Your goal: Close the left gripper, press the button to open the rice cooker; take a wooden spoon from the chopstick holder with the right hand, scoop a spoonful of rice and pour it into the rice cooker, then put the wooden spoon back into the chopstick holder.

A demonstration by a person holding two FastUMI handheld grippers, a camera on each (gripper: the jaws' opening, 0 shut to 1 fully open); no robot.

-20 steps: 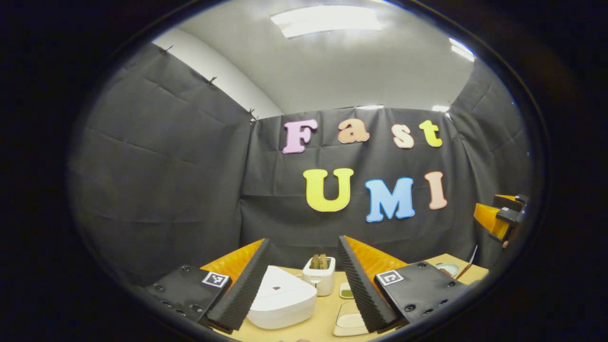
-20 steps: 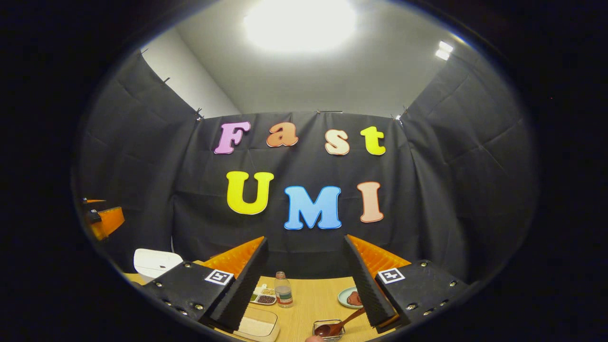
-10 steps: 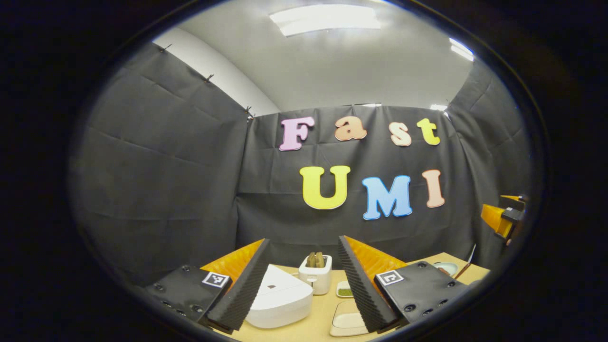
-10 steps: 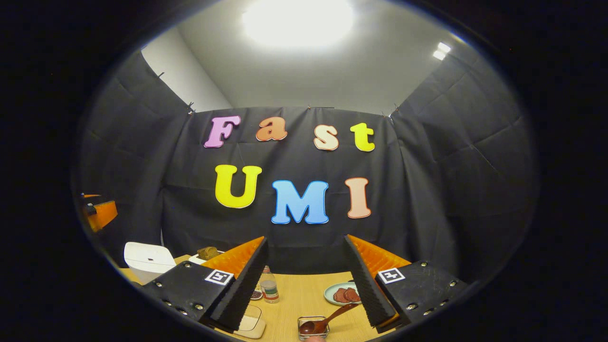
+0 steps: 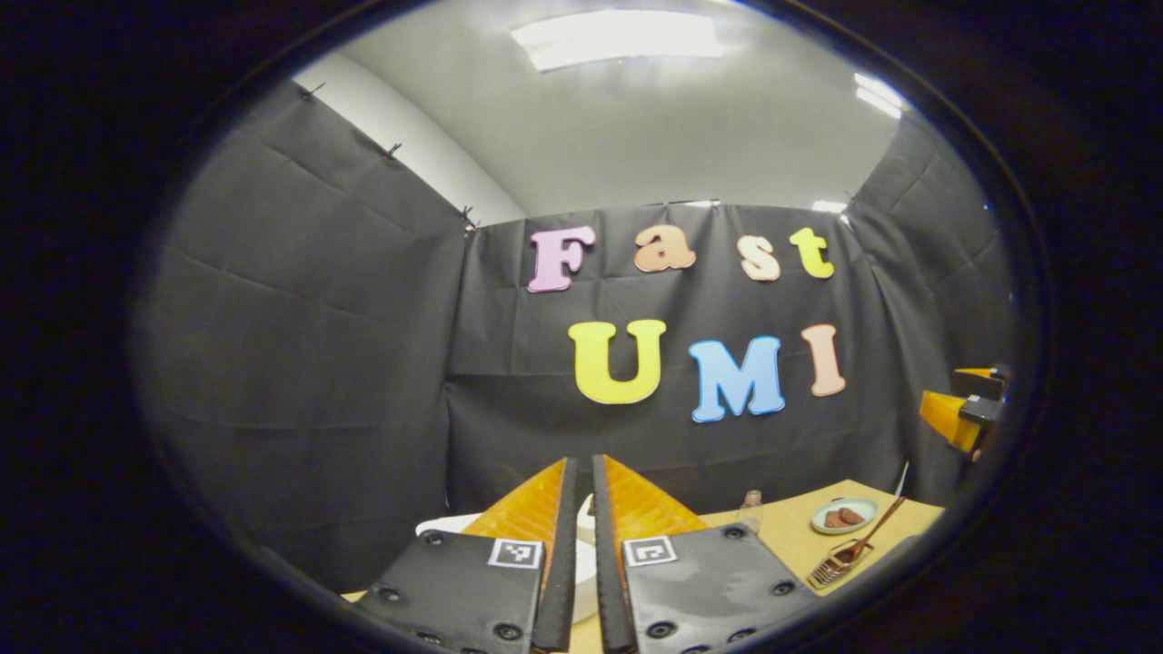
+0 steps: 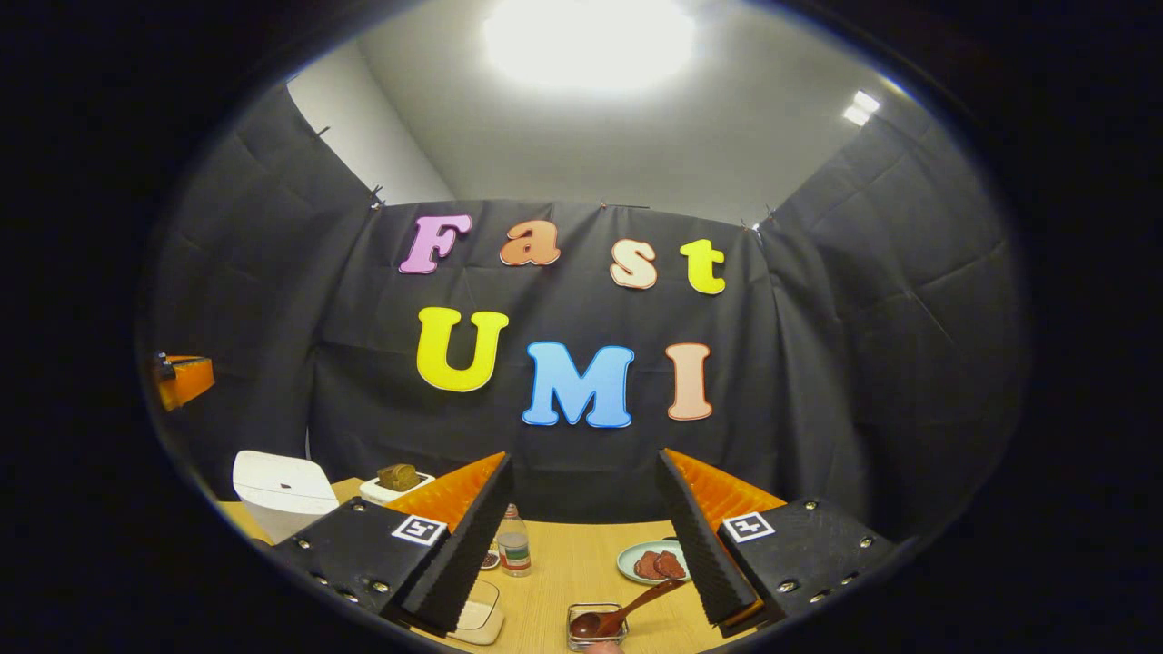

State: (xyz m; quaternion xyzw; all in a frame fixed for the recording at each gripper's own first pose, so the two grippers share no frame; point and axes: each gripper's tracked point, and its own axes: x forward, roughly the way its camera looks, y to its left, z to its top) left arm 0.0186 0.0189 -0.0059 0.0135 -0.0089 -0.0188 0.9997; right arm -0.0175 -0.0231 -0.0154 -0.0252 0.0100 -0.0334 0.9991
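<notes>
I have just clenched my left hand-held gripper [image 5: 583, 554] on nothing; it was spread a moment ago. The white rice cooker [image 6: 283, 492], lid down, sits just behind it, ready for pressing. My right hand-held gripper [image 6: 581, 536] hangs released above the wooden spoon [image 6: 622, 614].

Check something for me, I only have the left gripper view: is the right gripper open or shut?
Observer: Open; the right gripper has its fingers wide apart with nothing between them.
Operator: Is the rice cooker's lid up?
Observer: No, the rice cooker has its lid down.
Operator: Where's the rice?
Observer: Probably the shallow tray with pale contents, low beside one of that gripper's fingers.
</notes>
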